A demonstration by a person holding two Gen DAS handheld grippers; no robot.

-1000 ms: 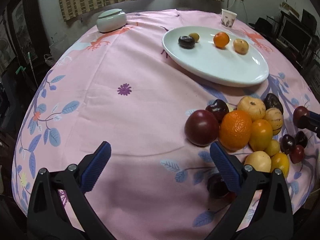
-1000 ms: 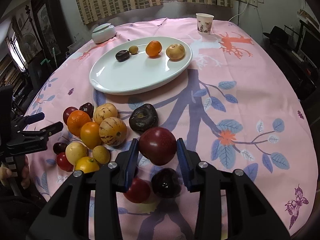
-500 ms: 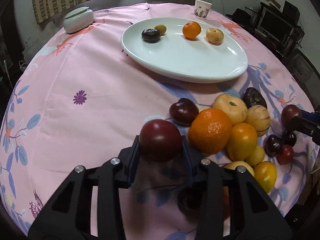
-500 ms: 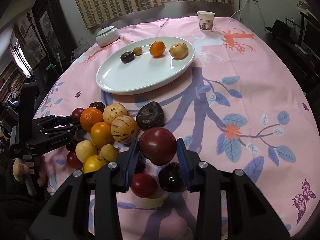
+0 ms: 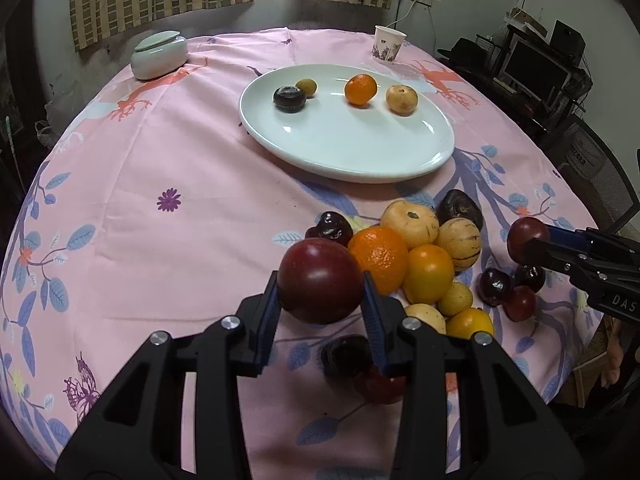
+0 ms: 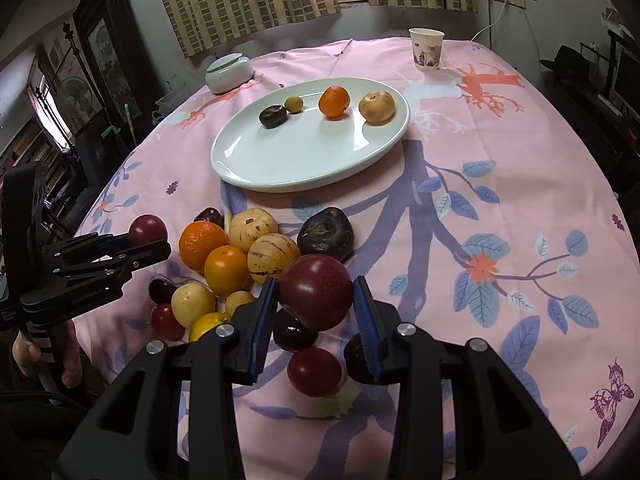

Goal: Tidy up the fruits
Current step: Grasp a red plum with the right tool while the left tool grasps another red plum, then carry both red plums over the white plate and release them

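Note:
My left gripper [image 5: 320, 292] is shut on a dark red plum [image 5: 320, 268] and holds it just above the pink tablecloth, beside the fruit pile [image 5: 424, 264]. My right gripper [image 6: 314, 290] is shut on a second dark red plum [image 6: 316, 308] over the near side of the same pile [image 6: 240, 256]. Each gripper shows at the edge of the other's view, plum between its pads. The white oval plate [image 5: 360, 174] lies farther back with several fruits along its far side: a dark one, a small green one, an orange and a tan one.
A pale lidded jar [image 5: 160, 54] and a paper cup [image 5: 388, 44] stand near the table's far edge. Dark and red small fruits [image 6: 314, 364] lie under the right gripper. A person's hand [image 6: 28, 354] grips the left handle. Furniture crowds the right.
The left gripper went from open beside the pile to shut on a dark red plum, then rose slightly with it. The right gripper kept its plum and barely moved.

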